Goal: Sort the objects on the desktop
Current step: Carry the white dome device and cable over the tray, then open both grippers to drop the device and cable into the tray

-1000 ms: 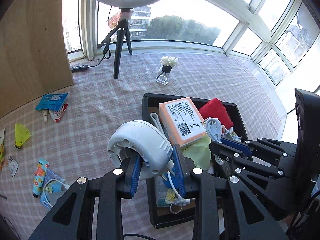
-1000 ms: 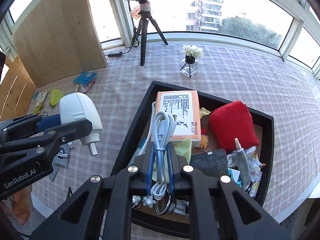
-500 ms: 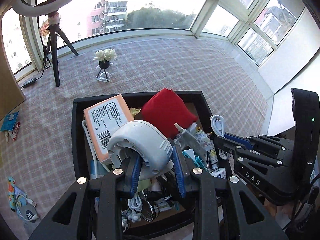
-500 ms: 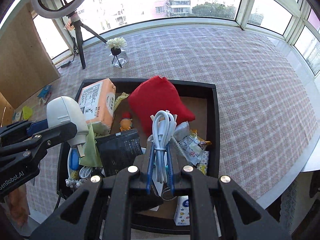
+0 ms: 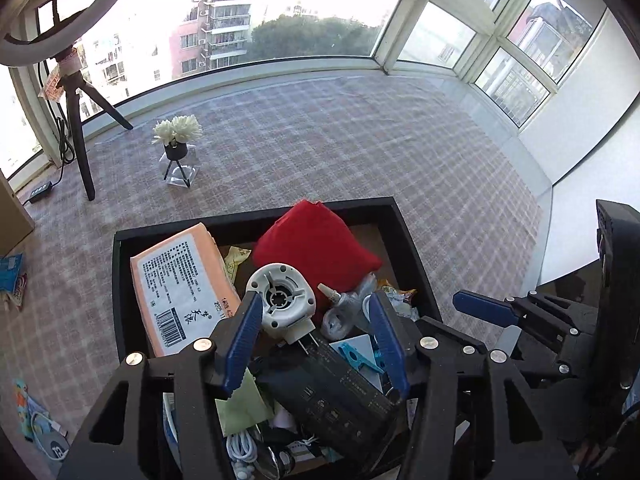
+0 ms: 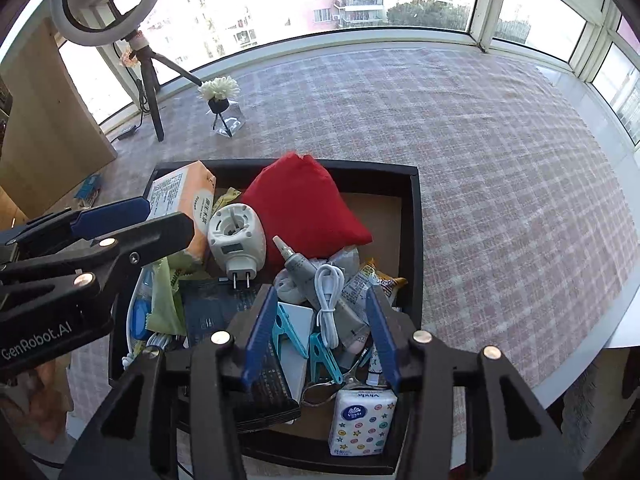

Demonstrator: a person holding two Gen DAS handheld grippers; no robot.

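Observation:
A black tray (image 5: 404, 236) (image 6: 416, 208) on the checked cloth holds several objects. My left gripper (image 5: 316, 340) is open over the tray; the white plug-in device (image 5: 282, 302) (image 6: 236, 240) lies free in the tray just beyond its jaws. My right gripper (image 6: 318, 328) is open over the tray's near right part; the white coiled cable (image 6: 328, 296) lies free on a grey tube (image 6: 298, 268) between its jaws. Each gripper shows at the side of the other's view.
The tray also holds an orange tissue pack (image 5: 180, 284), a red cloth bag (image 6: 304, 204), a black box (image 5: 332, 396), blue clips (image 6: 288, 328) and a small tissue pack (image 6: 362, 420). A flower vase (image 5: 178, 148) and ring-light tripod (image 5: 76, 120) stand behind. Loose packets (image 5: 12, 276) lie left.
Both grippers have opened. The white plug-in device has dropped from the left gripper and the white cable from the right gripper into the tray.

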